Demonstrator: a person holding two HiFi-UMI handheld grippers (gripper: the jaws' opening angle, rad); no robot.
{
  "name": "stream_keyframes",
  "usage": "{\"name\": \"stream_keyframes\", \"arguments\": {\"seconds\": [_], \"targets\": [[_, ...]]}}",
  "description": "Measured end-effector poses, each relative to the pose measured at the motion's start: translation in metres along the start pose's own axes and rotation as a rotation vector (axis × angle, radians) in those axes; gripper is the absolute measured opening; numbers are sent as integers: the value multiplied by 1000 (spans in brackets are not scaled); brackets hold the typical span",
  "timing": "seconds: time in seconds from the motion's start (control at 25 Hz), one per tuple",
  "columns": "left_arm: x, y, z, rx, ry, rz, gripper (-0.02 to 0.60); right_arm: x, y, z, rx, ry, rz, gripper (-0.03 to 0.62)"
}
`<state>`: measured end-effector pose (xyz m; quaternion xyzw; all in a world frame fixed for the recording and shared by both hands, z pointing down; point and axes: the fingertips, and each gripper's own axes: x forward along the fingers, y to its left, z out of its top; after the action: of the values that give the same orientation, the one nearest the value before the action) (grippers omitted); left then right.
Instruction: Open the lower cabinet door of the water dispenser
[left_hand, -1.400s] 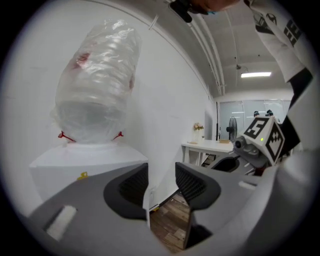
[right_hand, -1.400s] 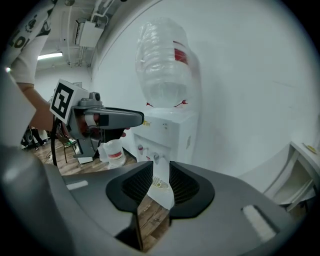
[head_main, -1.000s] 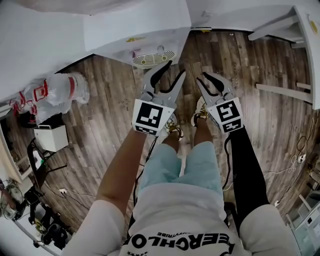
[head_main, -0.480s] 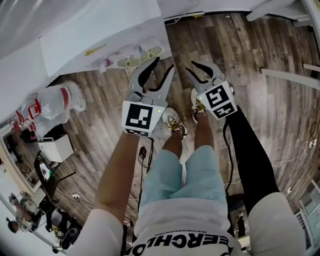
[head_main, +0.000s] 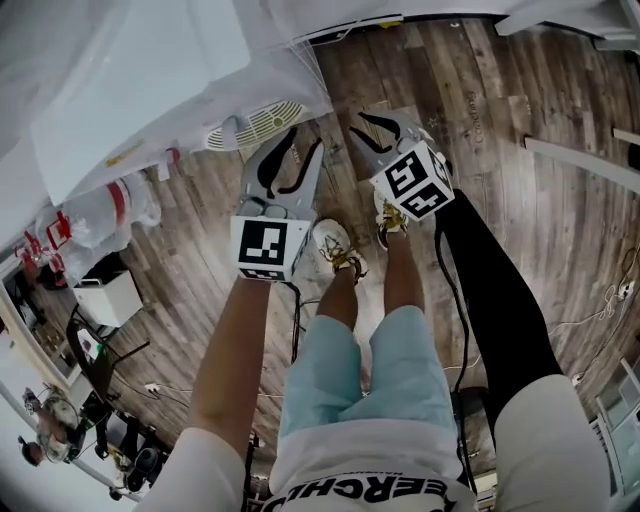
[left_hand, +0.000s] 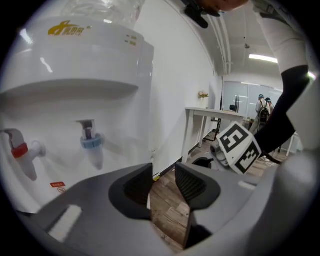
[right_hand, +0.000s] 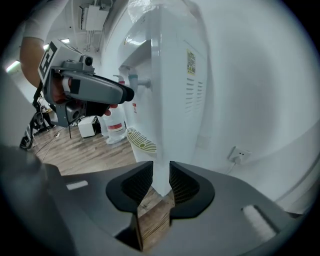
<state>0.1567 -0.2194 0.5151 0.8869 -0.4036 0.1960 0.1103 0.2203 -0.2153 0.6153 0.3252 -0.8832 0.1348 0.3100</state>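
Both tongs are empty. The left gripper (left_hand: 164, 184) has its jaws partly apart with only floor showing between them. The right gripper (right_hand: 156, 182) has a narrower gap, nothing in it either. The dispenser (left_hand: 75, 90) is right ahead, near but not touched. Its lower door would be under the blue tap (left_hand: 91, 142), but the grippers block my view of it.

My worry: the right one is lined up on the side corner, not the front, so it could bump the drip tray (head_main: 266, 119). A hard yank might also rock the bottle (left_hand: 100, 9) on top.
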Motion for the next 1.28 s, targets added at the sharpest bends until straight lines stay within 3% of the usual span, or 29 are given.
{"name": "stream_keyframes", "arguments": {"seconds": [0.36,0.52,0.88,1.08,1.28], "targets": [[29,19,-38,24,89,108,57,47,-12,-32,-89,39,88,83],[40,30,-47,85,127,156,57,69,-14,-37,-125,45,121,83],[49,43,-65,69,148,169,57,101,-13,-49,-167,69,154,86],[52,49,-72,62,157,179,57,118,-15,-54,-165,95,159,118],[52,50,-76,75,166,175,56,134,-10,-55,-227,112,176,120]]}}
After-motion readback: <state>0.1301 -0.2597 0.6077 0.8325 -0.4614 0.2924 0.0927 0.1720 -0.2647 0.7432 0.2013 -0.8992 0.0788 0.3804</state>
